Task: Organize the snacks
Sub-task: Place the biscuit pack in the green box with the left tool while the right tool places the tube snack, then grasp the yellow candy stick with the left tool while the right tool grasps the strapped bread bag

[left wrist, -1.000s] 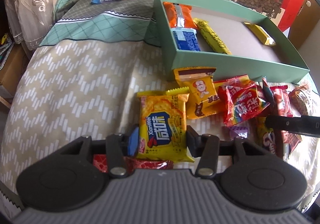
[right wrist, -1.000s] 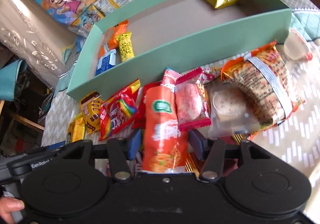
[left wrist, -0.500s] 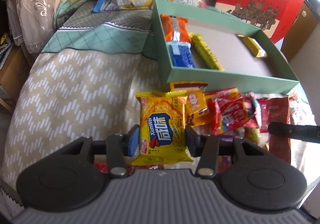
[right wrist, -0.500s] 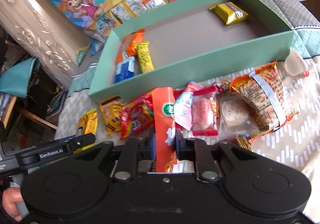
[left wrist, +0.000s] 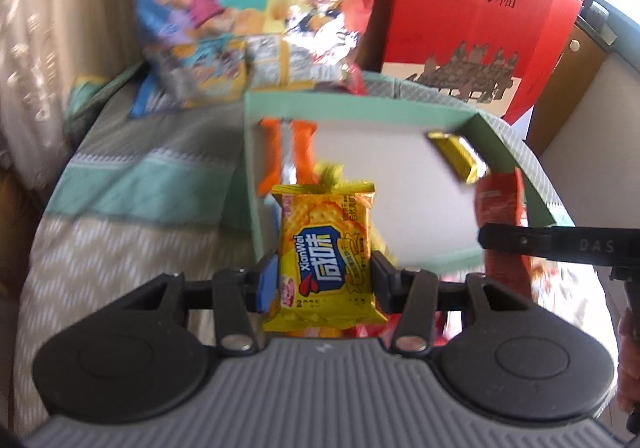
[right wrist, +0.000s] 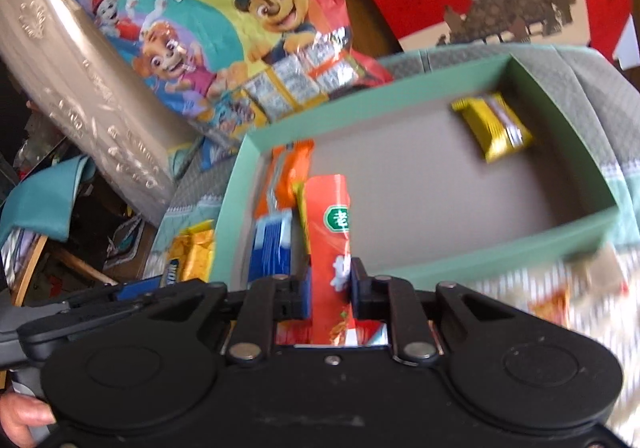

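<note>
Left gripper (left wrist: 324, 280) angles down, jaws clamped on the sides of a yellow cracker packet (left wrist: 325, 256), held up at the shallow mint-green cardboard box's (left wrist: 516, 183) near wall. Right gripper (right wrist: 330, 288) also tilts down, jaws pinched tight on a tall orange-red snack pouch (right wrist: 330, 236) over the box's six-o'clock edge. A gold foil bar (right wrist: 494, 131) lies inside at two o'clock.
</note>
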### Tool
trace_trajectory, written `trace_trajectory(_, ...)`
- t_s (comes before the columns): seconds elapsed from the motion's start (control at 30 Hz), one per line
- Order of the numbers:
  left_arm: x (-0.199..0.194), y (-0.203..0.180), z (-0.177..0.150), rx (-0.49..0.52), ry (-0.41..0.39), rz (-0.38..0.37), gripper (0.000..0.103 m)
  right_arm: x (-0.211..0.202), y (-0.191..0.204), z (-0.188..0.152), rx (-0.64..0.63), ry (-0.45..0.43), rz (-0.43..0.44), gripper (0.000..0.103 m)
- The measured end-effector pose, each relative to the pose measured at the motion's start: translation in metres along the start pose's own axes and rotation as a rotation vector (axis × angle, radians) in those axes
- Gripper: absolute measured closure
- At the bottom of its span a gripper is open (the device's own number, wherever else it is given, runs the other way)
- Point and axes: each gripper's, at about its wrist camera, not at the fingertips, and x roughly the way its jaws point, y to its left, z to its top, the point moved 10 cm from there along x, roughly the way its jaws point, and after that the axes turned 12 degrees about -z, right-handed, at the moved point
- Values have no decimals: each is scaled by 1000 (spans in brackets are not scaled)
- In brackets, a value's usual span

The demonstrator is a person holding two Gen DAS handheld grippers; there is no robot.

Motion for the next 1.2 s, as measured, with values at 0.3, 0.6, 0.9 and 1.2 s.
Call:
trace_trajectory(0.3, 87, 1, 71, -14, 17, -5, 56, 64, 6, 75, -34, 0, -42, 86)
trace_trajectory(0.6, 149, 18, 101, -43, 37, 17, 56, 128, 2, 112, -20, 39, -61, 85)
trace_trajectory(0.9, 148, 35, 105, -58, 8, 81, 7, 137, 3, 119, 35, 10, -38, 26)
trace_trajectory(1.2, 119, 23, 94, -60, 4, 87, 0, 97, -11, 107, 27, -25, -80, 1)
